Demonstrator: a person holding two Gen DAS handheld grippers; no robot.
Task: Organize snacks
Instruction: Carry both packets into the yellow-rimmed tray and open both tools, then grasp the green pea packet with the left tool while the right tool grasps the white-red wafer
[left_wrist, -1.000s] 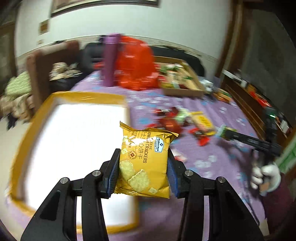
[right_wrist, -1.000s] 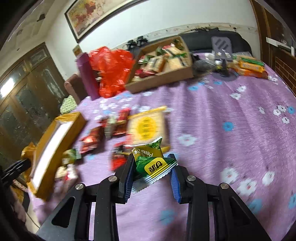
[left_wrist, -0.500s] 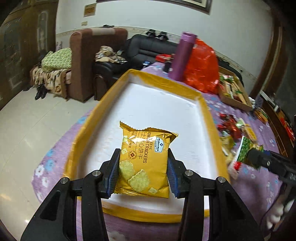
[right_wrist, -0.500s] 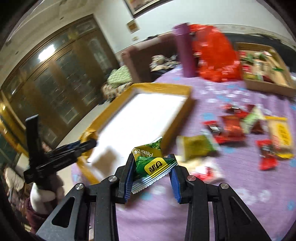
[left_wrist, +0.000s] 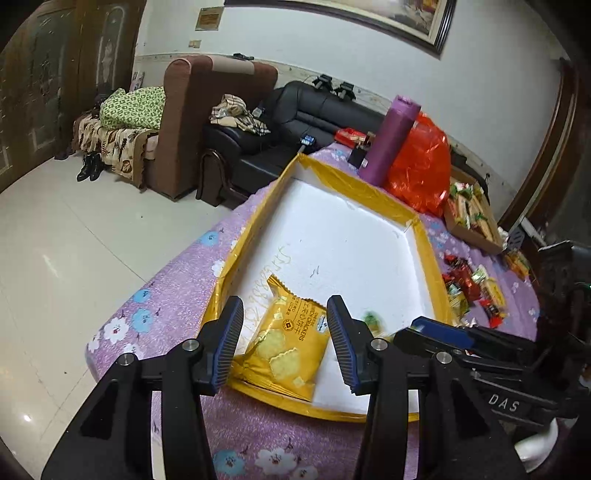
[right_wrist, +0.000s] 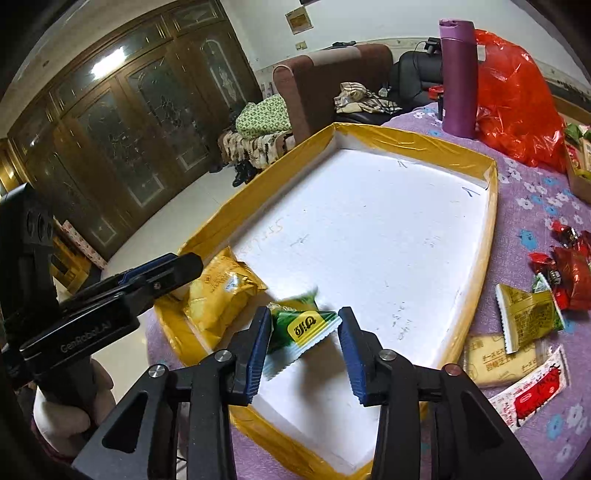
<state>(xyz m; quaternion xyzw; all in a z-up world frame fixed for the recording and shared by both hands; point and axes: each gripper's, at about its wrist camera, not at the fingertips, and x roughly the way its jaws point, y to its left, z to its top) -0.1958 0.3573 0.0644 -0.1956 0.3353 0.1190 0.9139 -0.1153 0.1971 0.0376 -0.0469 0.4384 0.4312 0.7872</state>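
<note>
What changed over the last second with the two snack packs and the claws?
Both claws swung from the loose snack pile over to the yellow-rimmed tray and have just been opening. The left claw let go of the yellow cracker pack, which now lies in the tray's near corner. The right claw released the green pea pack, blurred, apparently dropping. The purple bottle and red bag stayed put.

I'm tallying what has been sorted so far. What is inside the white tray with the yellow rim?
Two packets in the tray: a yellow cracker packet and a green snack packet, both near one corner. The rest visible is bare; gripper fingers cover a little.
</note>
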